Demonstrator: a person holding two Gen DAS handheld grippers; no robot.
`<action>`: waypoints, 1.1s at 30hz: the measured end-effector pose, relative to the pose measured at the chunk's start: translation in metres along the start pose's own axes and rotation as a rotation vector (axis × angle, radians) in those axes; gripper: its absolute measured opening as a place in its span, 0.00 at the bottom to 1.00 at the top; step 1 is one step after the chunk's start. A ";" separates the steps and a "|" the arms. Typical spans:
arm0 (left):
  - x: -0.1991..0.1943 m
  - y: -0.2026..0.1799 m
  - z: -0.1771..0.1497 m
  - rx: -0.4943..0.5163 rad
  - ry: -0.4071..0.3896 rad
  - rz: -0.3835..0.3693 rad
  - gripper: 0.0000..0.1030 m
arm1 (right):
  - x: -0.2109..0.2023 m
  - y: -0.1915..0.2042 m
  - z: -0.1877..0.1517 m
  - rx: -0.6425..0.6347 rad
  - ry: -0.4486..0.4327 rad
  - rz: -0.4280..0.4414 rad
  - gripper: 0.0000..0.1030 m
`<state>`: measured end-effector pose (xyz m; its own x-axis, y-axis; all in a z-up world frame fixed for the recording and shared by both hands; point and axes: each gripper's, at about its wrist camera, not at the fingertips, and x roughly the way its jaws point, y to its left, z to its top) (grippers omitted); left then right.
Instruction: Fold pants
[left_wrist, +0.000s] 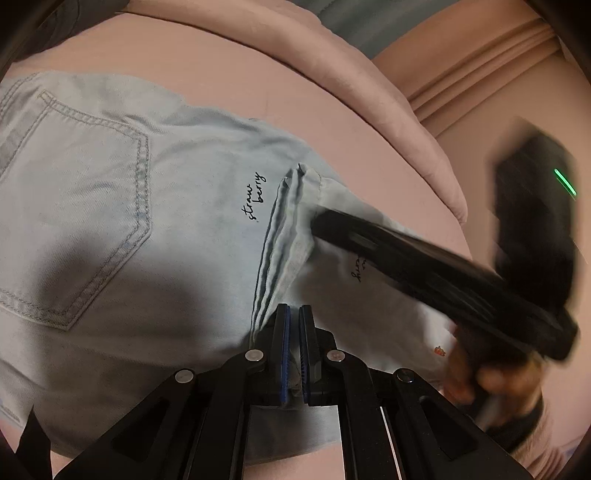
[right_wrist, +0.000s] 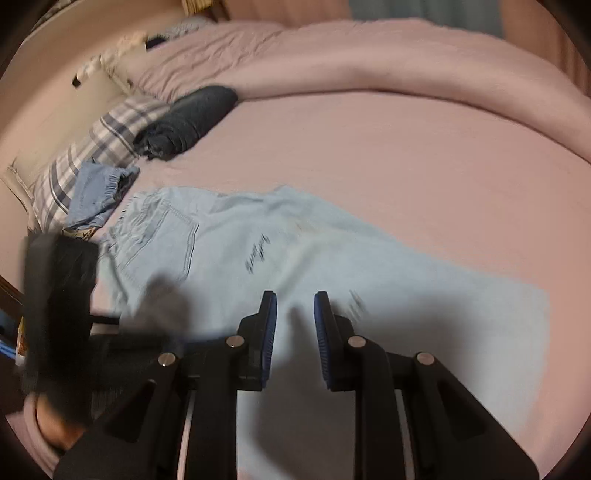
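Note:
Light blue denim pants (left_wrist: 110, 206) lie on a pink bed (left_wrist: 295, 92), back pocket up, with "strawberry" lettering. A leg end is folded back over the seat area. My left gripper (left_wrist: 294, 314) is shut on the hem edge of that folded leg. My right gripper (right_wrist: 295, 299) is open and empty, hovering just above the pants (right_wrist: 295, 251). In the left wrist view the right gripper (left_wrist: 321, 221) shows as a blurred black bar touching the folded hem. The left gripper (right_wrist: 55, 295) shows blurred at the left of the right wrist view.
A rolled dark garment (right_wrist: 188, 118), a plaid pillow (right_wrist: 92, 155) and a blue denim piece (right_wrist: 99, 192) lie at the bed's far left. A pink duvet (right_wrist: 369, 59) is bunched along the back. Pink curtains (left_wrist: 480, 66) hang at the right.

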<state>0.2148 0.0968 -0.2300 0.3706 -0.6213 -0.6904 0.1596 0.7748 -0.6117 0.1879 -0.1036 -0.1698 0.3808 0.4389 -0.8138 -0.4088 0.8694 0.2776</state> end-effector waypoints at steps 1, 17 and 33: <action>-0.006 0.006 0.000 0.000 0.001 0.000 0.04 | 0.014 0.003 -0.002 -0.001 0.022 -0.016 0.19; -0.070 0.023 -0.048 -0.031 -0.079 0.040 0.31 | -0.021 0.032 -0.019 0.033 -0.020 0.028 0.25; -0.131 0.119 -0.064 -0.462 -0.290 -0.016 0.77 | -0.029 0.105 -0.082 -0.137 -0.059 0.084 0.40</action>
<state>0.1266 0.2629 -0.2366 0.6187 -0.5248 -0.5847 -0.2268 0.5932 -0.7724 0.0662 -0.0442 -0.1585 0.3871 0.5250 -0.7580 -0.5489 0.7917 0.2681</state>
